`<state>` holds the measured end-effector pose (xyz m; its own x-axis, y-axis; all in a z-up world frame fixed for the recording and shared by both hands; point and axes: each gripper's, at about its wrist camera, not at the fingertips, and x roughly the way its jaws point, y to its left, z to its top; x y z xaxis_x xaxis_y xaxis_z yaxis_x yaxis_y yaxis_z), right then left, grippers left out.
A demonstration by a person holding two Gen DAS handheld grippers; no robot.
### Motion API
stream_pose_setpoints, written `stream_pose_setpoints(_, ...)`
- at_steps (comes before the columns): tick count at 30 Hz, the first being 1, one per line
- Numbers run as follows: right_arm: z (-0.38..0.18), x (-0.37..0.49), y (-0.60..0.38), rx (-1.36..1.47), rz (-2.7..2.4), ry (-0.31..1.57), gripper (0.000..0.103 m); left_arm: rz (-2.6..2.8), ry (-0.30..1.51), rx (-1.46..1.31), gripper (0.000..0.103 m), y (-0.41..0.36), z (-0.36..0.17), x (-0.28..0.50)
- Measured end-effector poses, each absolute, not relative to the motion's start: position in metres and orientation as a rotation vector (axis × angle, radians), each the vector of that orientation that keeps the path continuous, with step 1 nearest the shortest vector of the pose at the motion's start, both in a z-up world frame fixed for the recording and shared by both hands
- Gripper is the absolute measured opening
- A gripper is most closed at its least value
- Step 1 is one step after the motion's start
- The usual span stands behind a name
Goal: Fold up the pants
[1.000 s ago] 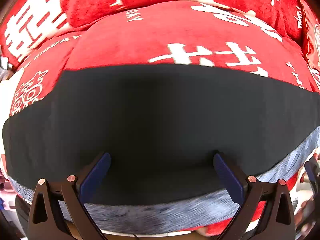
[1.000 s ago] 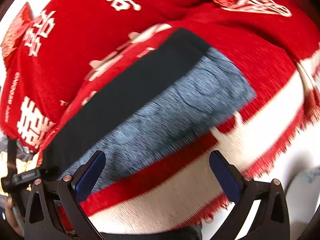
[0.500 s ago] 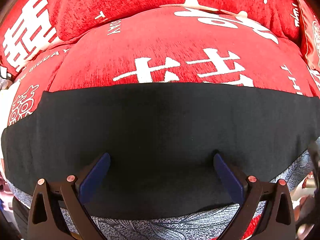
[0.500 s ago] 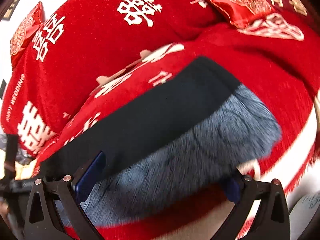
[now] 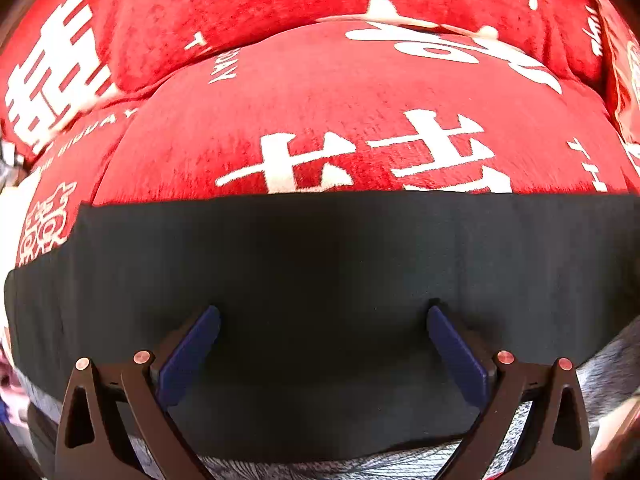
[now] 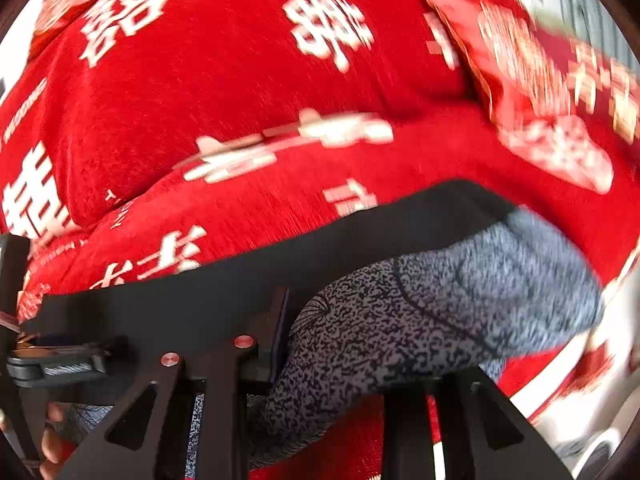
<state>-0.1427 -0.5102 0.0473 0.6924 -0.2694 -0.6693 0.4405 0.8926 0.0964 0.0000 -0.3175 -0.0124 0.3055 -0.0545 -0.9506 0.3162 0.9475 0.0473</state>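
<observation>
The pants (image 5: 320, 264) lie on a red sofa cover; they are grey speckled fabric with a wide black band along the far edge. In the left wrist view the black band fills the lower half. My left gripper (image 5: 323, 316) is open, its blue pads spread wide just above the band. In the right wrist view the pants (image 6: 460, 312) rise in a fold of grey speckled fabric. My right gripper (image 6: 332, 360) is shut on that grey fabric near its front edge; the cloth bunches between the jaws and hides the right finger.
The red sofa seat (image 5: 340, 112) with white characters lies beyond the pants, with the red backrest (image 6: 224, 60) behind. A red patterned cushion (image 6: 560, 92) sits at the far right. The other hand's gripper handle (image 6: 52, 364) shows at the left edge.
My right gripper has moved in to the grey fabric and closed on it, lifting a fold. My left gripper has stayed open while the black band has slid nearer.
</observation>
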Motion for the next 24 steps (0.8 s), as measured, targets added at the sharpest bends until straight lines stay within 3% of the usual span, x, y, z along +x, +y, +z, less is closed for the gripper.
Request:
stream_pose_setpoints(4,0.089,-0.137,-0.458,0.01,-0.411,0.644,0.027,-0.393,1.345,0.189,0.103,-0.305,-0.002,0.018)
stream_pose_setpoints(10,0.115,-0.12,-0.356,-0.352,-0.35,0.55,0.027,-0.385,1.305,-0.112,0.103,-0.21,0.031,0.047)
stream_pose_setpoints(17,0.058,-0.091,-0.234,-0.777,-0.225,0.534,0.024,-0.227,1.309,-0.317,0.103,-0.091,0.018,0.054)
stream_pose_setpoints(24,-0.032,-0.084,-0.182,-1.064,-0.129,0.659,0.021,-0.155,1.347,-0.379,0.103,-0.035,-0.001,0.042)
